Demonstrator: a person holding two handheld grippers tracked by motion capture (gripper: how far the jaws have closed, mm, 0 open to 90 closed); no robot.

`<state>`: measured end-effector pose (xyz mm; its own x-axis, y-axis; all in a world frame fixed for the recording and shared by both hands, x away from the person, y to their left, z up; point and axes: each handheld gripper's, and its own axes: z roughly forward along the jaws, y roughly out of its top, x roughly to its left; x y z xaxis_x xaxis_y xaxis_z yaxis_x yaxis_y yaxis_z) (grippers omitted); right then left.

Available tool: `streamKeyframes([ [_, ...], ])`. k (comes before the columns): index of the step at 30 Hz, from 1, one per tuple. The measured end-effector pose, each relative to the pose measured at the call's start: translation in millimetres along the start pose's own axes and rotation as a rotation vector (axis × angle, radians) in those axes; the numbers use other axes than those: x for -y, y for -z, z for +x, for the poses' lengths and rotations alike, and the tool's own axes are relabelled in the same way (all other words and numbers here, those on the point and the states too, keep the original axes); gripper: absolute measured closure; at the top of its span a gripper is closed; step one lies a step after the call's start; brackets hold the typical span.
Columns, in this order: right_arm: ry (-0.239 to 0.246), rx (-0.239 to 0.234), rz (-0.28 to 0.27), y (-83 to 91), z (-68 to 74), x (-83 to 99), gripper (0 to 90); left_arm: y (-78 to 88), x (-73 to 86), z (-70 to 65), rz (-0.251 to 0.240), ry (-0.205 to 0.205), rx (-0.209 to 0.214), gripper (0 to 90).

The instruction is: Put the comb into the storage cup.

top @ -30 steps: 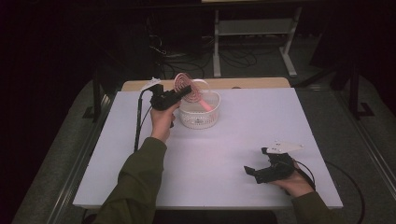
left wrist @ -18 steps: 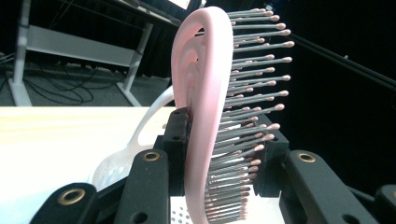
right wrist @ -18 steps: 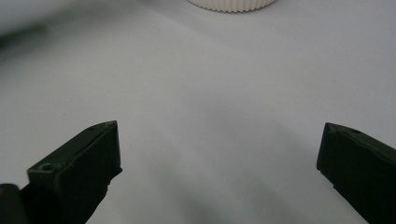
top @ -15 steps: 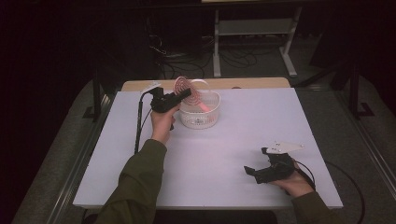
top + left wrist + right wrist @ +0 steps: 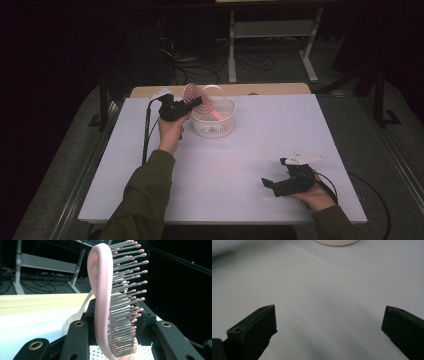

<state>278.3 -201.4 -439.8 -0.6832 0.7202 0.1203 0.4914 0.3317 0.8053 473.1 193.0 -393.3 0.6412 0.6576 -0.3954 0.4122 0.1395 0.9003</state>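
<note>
Nearest the person, the right tool (image 5: 272,184) rests low on the white tabletop (image 5: 240,165), held in the right hand (image 5: 312,192) well in front of and to the right of the white basket (image 5: 214,117), with a grey three-cornered plate on its top. Its jaws stand wide apart with nothing between them; in the right gripper view the right tool (image 5: 329,322) shows bare tabletop (image 5: 324,290) in the gap, and the ribbed foot of the basket (image 5: 336,242) lies far ahead at the top edge. Farther off, an olive-green sleeve (image 5: 145,195) runs up to the left hand (image 5: 170,132), which holds the left tool (image 5: 196,103) just to the left of the basket, raised to about the height of its rim. That tool is clamped on a pink hairbrush (image 5: 192,95), which stands on edge above the basket's left rim. In the left gripper view the left tool (image 5: 113,325) pinches the lower part of the hairbrush (image 5: 102,297) between its black pads, the pink back toward one jaw and the grey, pink-tipped bristles (image 5: 127,290) toward the other; the perforated basket (image 5: 96,352) shows directly beneath. Something pinkish lies inside the basket, too small to tell what. Behind the basket runs a strip of wooden board (image 5: 270,89), and beyond it a white metal frame (image 5: 270,35) stands on the dark floor.
</note>
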Motion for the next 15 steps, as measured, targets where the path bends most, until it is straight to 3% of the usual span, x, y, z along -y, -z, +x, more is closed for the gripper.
streamKeyframes([
  [15, -0.003, 0.002, -0.011, 0.6, -0.8, -0.1, 0.0, 4.4, 1.6, 5.1, 0.028, -0.033, -0.041, 59.1],
])
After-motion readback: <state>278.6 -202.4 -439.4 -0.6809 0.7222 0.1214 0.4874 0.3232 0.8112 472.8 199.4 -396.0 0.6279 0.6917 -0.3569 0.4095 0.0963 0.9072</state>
